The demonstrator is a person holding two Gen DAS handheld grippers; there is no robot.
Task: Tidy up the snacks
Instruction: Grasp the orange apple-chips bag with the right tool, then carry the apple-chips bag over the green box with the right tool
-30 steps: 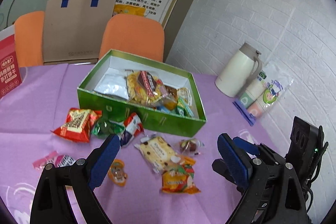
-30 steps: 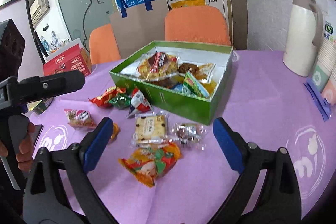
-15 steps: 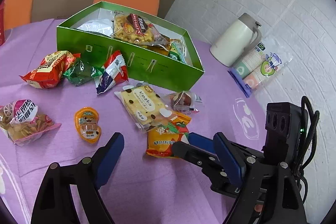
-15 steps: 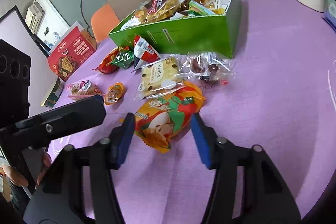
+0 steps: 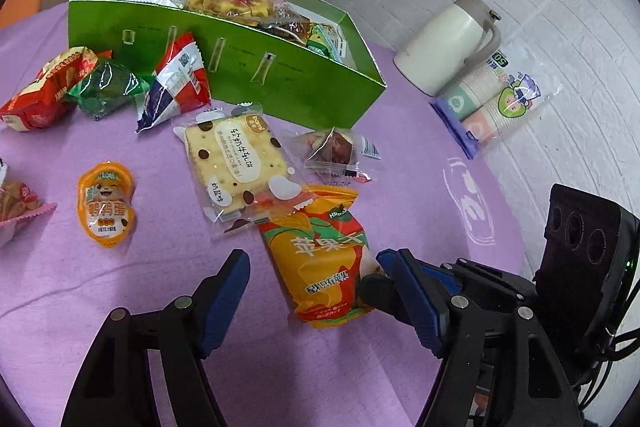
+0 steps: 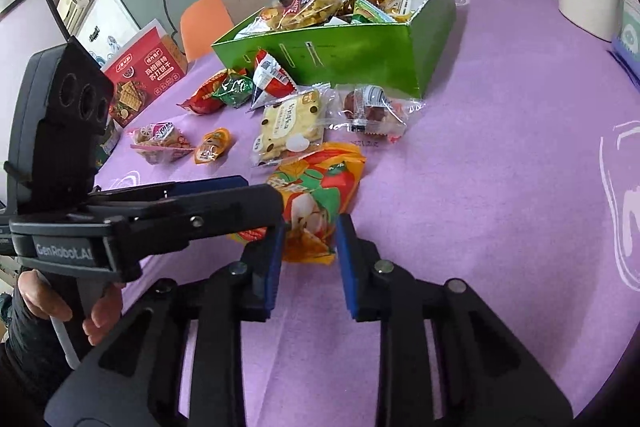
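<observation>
- Right gripper [image 6: 308,239] has closed in since a moment ago, now pinching the orange snack bag [image 6: 320,195].
- Left gripper [image 5: 320,291] stays wide open, lower and closer to that bag.

Near the table's front edge, the orange snack bag [image 5: 325,259] is showing "苹果" in large white characters, with a small word above that may read "HAVOUR". The cracker packet [image 5: 236,163] beside it is carrying "软奶牛轧饼" and "奶盐味". The small orange pouch [image 5: 106,203] toward the left edge is reading "鹌鹑蛋". The paper cup sleeve [image 5: 496,95] by the right edge is showing "50". The left gripper's handle [image 6: 64,251] is bearing "GenRobot.AI".
</observation>
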